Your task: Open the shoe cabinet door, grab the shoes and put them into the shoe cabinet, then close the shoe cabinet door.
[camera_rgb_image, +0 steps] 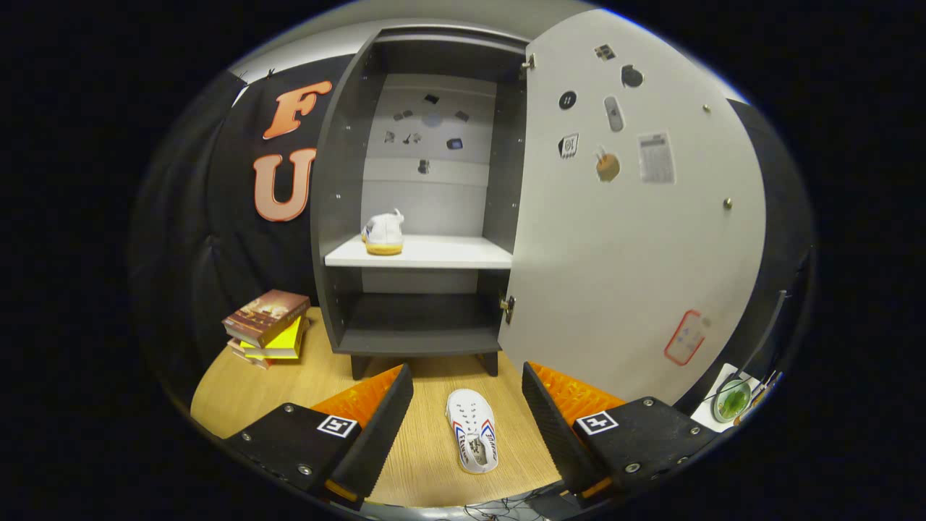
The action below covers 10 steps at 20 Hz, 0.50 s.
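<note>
Claw (467,405) spread around white shoe (472,430), side lettering unreadable; another shoe (384,233) on cabinet shelf (434,253).

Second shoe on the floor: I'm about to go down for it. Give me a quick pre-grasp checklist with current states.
1. Cabinet door swung open, out of the way: ok.
2. First shoe already on the white shelf, at its left part: ok.
3. Free shelf space to the right of that shoe: ok.
4. Hand-held gripper open, nothing between its fingers: ok.
5. Second shoe on the wooden floor, lined up between the fingers: ok.
6. Fingers touching the shoe: not ok, they stand apart from it on both sides.
</note>
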Each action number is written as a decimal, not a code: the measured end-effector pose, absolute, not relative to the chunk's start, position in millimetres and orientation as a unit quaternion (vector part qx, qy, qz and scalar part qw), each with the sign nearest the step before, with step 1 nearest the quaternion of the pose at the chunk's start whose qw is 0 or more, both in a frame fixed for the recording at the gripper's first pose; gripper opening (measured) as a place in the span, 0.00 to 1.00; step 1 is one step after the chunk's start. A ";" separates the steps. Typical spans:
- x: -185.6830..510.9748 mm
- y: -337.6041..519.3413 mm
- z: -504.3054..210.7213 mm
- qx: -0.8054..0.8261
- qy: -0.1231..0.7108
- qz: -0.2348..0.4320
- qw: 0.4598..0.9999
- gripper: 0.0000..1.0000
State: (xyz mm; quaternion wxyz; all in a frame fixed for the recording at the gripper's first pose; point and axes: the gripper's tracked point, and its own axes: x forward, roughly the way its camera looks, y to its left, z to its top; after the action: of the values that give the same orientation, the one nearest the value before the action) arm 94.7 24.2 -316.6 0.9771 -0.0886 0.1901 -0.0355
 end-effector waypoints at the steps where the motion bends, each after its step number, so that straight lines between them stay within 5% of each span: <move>1: 93.7 22.1 -333.8 -0.091 0.210 -0.032 0.973 0.94; 7: 81.2 9.0 -415.4 -0.104 0.325 -0.026 0.940 0.94; 10: 77.0 10.7 -437.8 -0.082 0.364 -0.027 0.928 0.83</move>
State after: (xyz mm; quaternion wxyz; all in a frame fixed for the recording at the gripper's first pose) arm 77.0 10.7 -437.8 0.9276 -0.0817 0.3635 -0.0266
